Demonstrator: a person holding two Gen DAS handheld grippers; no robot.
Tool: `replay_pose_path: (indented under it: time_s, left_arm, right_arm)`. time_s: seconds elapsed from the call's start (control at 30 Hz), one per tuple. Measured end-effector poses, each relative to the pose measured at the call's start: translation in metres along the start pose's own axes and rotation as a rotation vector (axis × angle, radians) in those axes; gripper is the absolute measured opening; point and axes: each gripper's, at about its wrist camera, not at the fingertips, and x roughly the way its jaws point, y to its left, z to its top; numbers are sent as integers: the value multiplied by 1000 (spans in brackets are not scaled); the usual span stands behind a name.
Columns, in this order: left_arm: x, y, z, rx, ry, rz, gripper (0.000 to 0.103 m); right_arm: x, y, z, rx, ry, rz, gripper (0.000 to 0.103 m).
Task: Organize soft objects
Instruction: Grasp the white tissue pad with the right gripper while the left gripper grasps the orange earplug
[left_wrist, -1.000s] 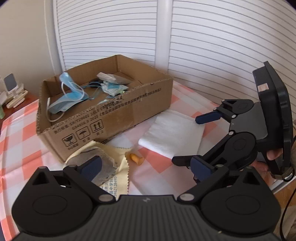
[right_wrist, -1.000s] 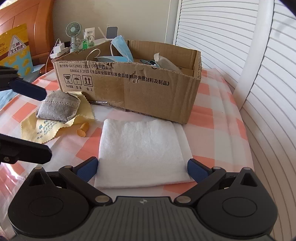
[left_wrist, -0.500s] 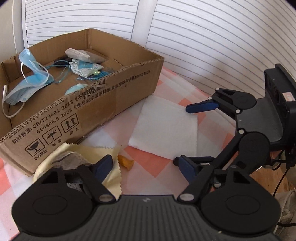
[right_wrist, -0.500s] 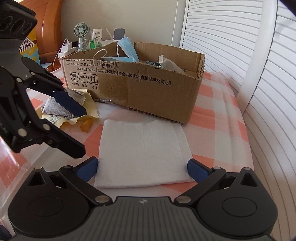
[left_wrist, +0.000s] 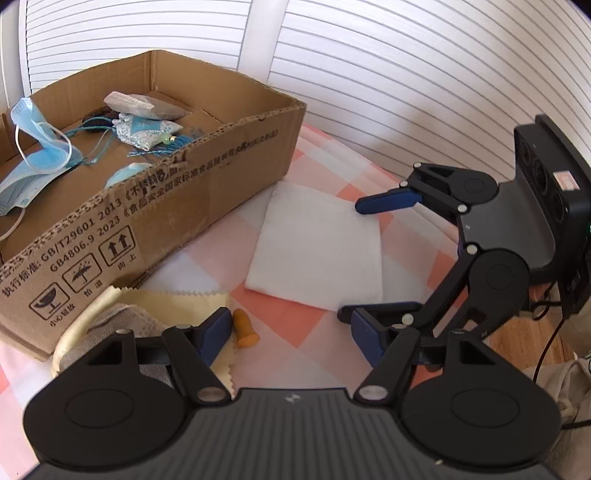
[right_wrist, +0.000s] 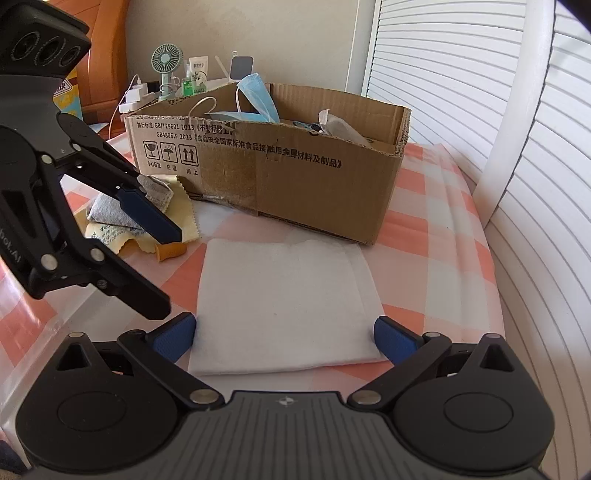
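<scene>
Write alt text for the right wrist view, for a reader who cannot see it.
Open right gripper straddles a folded white cloth on the pink checked tablecloth, in front of a brown cardboard box holding a blue face mask. Left gripper hovers open by an orange earplug.

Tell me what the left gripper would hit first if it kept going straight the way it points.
Probably the checked tablecloth just ahead of the left gripper, which is open with nothing between its fingers. The orange earplug lies beside its left finger. The white cloth comes further along; depth is hard to judge.
</scene>
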Motion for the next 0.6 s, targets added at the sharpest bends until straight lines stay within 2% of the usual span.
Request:
replay_pose_path:
  time_s: [0.23, 0.27, 0.3, 0.37, 0.47, 0.6]
  left_arm:
    - [-1, -4, -6, -3, 2, 5, 69]
    - [-1, -4, -6, -8, -1, 16, 62]
    - [0, -5, -5, -16, -7, 43, 48]
    - [0, -6, -5, -34, -18, 94, 32]
    - [0, -9, -7, -67, -32, 149, 27]
    - [2, -17, -14, -81, -78, 250, 27]
  right_arm:
    - [-3, -1, -3, 0, 3, -2, 103]
    - [-3, -1, -3, 1, 2, -3, 103]
    - [-3, -1, -2, 1, 3, -5, 103]
    - [-3, 0, -2, 2, 4, -7, 103]
    - [-4, 0, -3, 3, 3, -9, 103]
    - [-4, 1, -3, 4, 2, -13, 103]
